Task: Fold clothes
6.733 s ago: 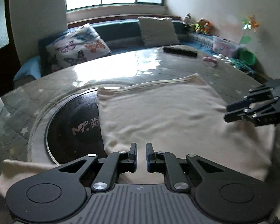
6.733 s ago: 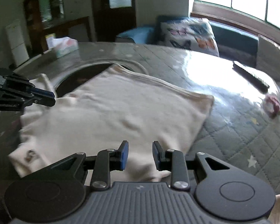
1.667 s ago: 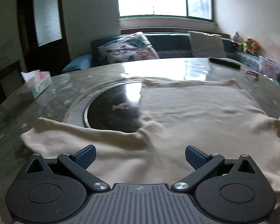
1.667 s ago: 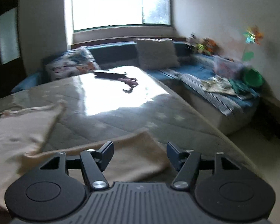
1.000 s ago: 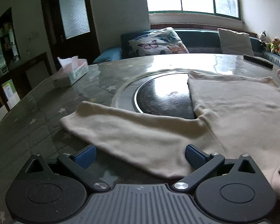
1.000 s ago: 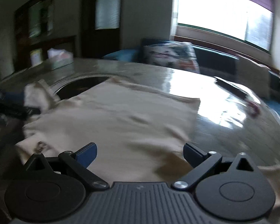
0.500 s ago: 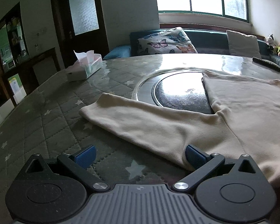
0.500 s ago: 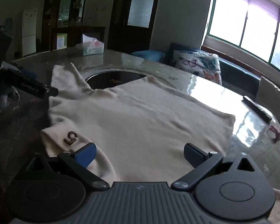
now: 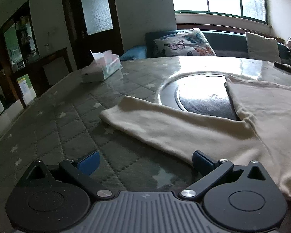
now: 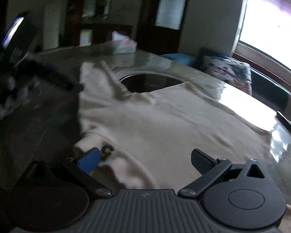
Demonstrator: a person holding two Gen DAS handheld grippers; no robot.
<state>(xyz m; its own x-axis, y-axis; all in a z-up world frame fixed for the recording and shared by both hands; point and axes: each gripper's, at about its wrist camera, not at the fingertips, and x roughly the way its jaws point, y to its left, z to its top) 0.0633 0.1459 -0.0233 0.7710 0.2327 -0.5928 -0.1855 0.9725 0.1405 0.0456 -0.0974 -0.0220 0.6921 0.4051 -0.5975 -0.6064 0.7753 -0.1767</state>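
Lying ahead of the spread left claw [image 9: 144, 164], the cream sweater [image 9: 184, 128].

- We see a cream long-sleeved top [image 9: 213, 128] spread flat on the table, its fabric soft and slightly rumpled.
- We have one sleeve [image 9: 145, 116] stretched straight out to the left in the left wrist view, lying flat, its cuff end resting on the quilted cover just beside the round dark inset.
- We see the body [image 10: 174, 120] lying over part of that dark inset, with its hem edge towards the window.
- We spot a small dark mark [image 10: 106, 151] on the fabric near the neckline; we cannot read it through the blur.
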